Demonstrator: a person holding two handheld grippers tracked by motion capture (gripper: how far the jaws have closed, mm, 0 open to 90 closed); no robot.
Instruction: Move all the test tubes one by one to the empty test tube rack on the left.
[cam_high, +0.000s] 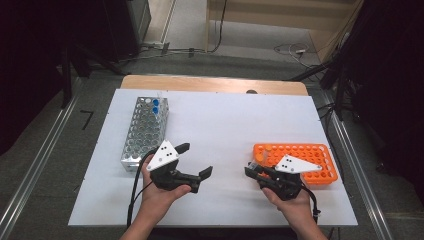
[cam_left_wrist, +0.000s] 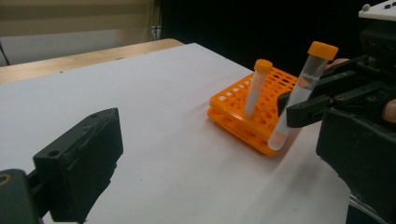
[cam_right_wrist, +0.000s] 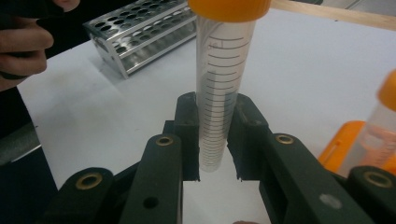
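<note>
My right gripper (cam_high: 252, 171) is shut on a clear tube with an orange cap (cam_right_wrist: 219, 93), held upright above the white mat just left of the orange rack (cam_high: 320, 172). In the left gripper view the held tube (cam_left_wrist: 306, 79) hangs tilted beside the rack (cam_left_wrist: 233, 105), where a second orange-capped tube (cam_left_wrist: 254, 88) stands in a hole. My left gripper (cam_high: 195, 160) is open at the mat's middle, pointing right toward the held tube, with nothing between its jaws.
A metal rack (cam_high: 145, 132) stands at the left of the mat with two blue-capped tubes (cam_high: 155, 106) at its far end. The white mat (cam_high: 225, 120) lies on a wooden table. Cables run across the floor behind.
</note>
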